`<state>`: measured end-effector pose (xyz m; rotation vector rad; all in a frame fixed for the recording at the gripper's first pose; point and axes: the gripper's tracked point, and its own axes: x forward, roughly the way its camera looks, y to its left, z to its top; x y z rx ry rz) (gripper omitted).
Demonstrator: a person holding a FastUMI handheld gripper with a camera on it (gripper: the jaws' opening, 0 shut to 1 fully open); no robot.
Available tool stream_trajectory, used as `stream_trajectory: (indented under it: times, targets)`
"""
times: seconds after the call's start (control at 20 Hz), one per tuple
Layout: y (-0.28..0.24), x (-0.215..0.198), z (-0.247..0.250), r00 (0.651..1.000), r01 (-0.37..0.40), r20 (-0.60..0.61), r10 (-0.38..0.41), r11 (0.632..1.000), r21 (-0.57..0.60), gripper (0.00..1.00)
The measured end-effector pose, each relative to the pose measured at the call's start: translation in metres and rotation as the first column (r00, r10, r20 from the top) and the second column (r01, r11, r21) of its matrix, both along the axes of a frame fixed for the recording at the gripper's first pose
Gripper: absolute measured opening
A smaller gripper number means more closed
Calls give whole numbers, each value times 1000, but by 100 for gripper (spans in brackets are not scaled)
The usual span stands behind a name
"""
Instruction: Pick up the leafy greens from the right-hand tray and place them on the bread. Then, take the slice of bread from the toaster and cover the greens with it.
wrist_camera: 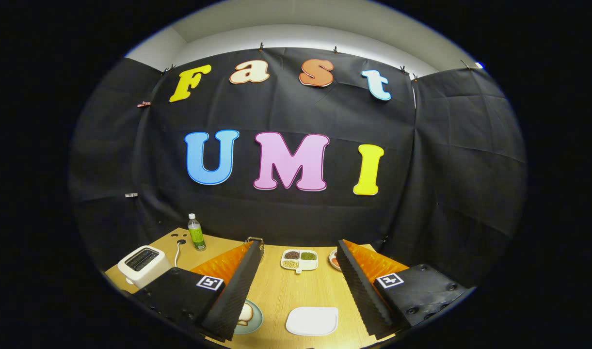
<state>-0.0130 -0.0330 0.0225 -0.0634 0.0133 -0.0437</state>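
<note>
Jaws (300, 286) apart over table; toaster (143, 264) left, bottle (196, 232) beyond.

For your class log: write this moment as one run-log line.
tongs: open, empty | above: table | bread: on plate | toaster: untouched

- A black cloth wall (296, 116), creased in a grid of fold lines, closes the booth across the back and wraps round on both sides.
- Small clips (261, 47) pin the cloth's top edge along a straight line.
- Above the cloth runs a pale grey upper wall (296, 36), brightly lit in a band just over the clips, and above that sits a plain off-white ceiling (296, 14).
- Below the cloth stands a light wooden table (276, 291) with a smooth, fine-grained top.
- The light is even and soft, leaving a faint sheen on the tabletop and no hard shadows.
</note>
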Motion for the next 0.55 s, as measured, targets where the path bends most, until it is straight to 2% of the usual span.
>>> stream_trajectory:
  times: [0.2,0.55]
  targets:
    - [-18,2,-2,999,-42,-4,42,999,-21,98]
    - [-28,1,-14,995,-82,-47,84,996,32,98]
